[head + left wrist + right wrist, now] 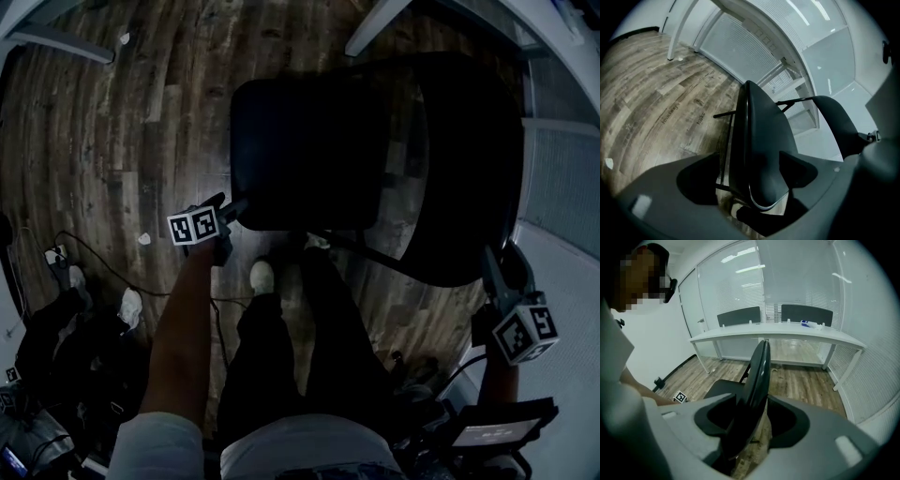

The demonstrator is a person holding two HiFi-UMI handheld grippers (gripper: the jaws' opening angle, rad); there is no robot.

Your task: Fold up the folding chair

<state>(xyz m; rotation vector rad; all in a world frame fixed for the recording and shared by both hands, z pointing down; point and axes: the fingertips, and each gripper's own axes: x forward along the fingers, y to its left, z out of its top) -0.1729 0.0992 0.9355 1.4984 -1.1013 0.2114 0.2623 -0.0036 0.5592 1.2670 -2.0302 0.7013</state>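
Note:
The black folding chair stands unfolded on the wood floor, with its seat (309,155) in front of my feet and its curved backrest (469,169) to the right. My left gripper (234,208) is at the seat's near left corner. In the left gripper view the seat's rounded edge (759,154) lies between the wide jaws of the left gripper (750,176), and the left pad stands off it. My right gripper (489,258) straddles the backrest's near edge (757,380). Floor shows between the backrest and the right pad of the right gripper (752,420).
My legs and white shoes (262,277) are just behind the seat. Cables and dark gear (84,281) lie on the floor at the left. A long white desk (787,333) with two dark chairs behind it stands along the glass wall, and white table legs (375,23) are beyond the chair.

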